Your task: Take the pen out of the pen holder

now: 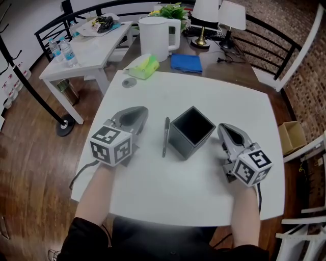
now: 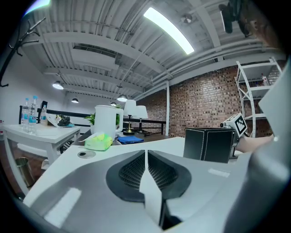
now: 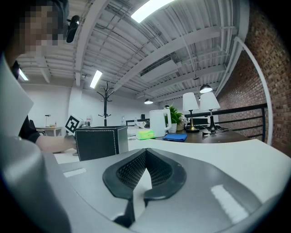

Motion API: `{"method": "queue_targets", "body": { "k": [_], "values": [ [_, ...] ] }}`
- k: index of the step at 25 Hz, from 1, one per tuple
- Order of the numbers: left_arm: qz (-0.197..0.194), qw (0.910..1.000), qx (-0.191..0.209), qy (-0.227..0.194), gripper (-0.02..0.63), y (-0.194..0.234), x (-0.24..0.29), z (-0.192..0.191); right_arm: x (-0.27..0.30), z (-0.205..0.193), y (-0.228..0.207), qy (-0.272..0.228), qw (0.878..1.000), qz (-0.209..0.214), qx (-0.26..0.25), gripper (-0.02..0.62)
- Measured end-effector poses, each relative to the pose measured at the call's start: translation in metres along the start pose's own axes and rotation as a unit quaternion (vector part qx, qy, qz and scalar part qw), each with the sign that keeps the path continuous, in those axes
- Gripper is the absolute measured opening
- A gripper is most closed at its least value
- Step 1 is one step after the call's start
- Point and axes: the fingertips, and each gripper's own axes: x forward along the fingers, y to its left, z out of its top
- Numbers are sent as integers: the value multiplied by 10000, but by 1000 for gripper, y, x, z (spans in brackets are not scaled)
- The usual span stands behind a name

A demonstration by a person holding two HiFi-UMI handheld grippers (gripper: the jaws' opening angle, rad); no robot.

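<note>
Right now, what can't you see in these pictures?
- Holder bottom: in the head view it is too dark inside to tell if anything is left.
- Pen: seen only in the head view. In the left gripper view the left gripper body blocks it, and in the right gripper view the holder does.
- Small round thing: in the head view it is too small to name.
- Lamps: in the head view the top edge cuts them off.

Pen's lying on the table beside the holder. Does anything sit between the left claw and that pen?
Nothing visible does. The pen lies on the bare table just left of the pen holder. The left claw, shut and empty, has only open table between it and the pen.
</note>
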Motion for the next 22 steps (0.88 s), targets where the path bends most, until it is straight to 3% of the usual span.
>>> {"method": "queue_targets", "body": {
  "k": [22],
  "values": [
    [-196,9998,43,23,18,-5,0,0,2,-1,-1,-6,10000,1,35,12]
  ]
}}
